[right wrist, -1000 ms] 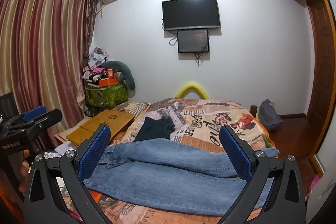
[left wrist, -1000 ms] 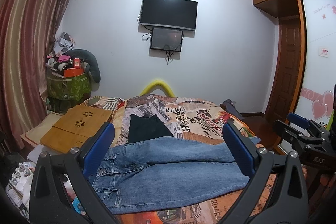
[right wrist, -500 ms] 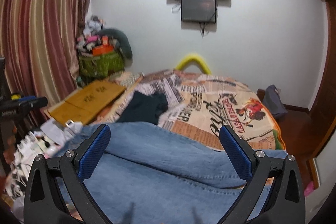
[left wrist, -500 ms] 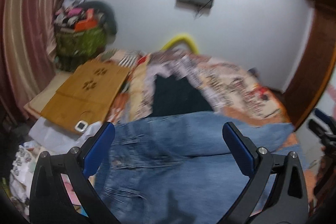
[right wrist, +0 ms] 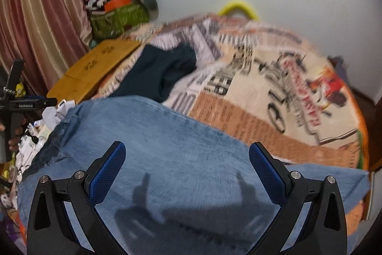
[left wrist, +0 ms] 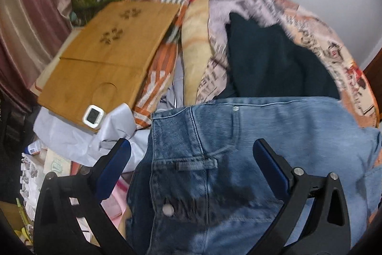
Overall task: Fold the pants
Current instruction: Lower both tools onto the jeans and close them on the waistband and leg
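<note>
Blue jeans lie flat across the near side of the bed, waistband to the left. In the left wrist view the waistband, a belt loop and a metal button show. My left gripper hangs open just above the waist end, nothing between its fingers. In the right wrist view the legs of the jeans fill the foreground. My right gripper is open above the legs and casts a shadow on the denim. The left gripper's body shows at the left edge there.
A dark folded garment lies on the printed bedspread just beyond the jeans. A wooden lap tray with a small white clock sits left of the bed, above white cloth and clutter. A green basket stands by the curtain.
Both grippers have tilted down and dropped closer to the jeans; the wall and television have left the view. Both stay open.
</note>
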The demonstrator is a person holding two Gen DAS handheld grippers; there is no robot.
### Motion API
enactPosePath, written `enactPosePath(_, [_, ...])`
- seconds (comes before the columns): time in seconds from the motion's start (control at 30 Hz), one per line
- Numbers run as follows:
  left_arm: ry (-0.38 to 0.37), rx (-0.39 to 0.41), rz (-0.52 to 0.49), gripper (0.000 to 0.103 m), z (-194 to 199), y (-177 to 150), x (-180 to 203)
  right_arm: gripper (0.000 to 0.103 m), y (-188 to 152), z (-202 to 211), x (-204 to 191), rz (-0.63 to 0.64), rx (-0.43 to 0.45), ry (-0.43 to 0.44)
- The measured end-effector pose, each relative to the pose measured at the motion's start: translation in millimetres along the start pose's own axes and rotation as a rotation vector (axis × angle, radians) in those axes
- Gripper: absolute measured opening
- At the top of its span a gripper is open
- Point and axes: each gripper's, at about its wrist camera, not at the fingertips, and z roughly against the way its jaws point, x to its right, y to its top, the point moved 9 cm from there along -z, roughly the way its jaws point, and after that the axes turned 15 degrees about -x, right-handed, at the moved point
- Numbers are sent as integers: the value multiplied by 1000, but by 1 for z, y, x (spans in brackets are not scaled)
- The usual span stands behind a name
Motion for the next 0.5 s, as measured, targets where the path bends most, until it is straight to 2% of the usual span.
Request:
enactPosePath(0.13, [-5,-86,-15,81,-39,11,2,100,13,-31,13,1,-69,26])
enactPosePath(0.2, [-3,-109,-15,76,-53,15,3,94,19,-43,16,10,-98,39])
enactPosePath(0.33, [-14,-169,-3,54,-80,19,1,87,27,-60,12,45,-134,66])
enactPosePath(0.43, [-40,-195,-10,50,-92,17,6,80,27,-71,3,96,-163,72])
enactPosePath(0.5, [-21,-183,-40,47,-95,15,10,78,26,-77,-2,144,-169,27])
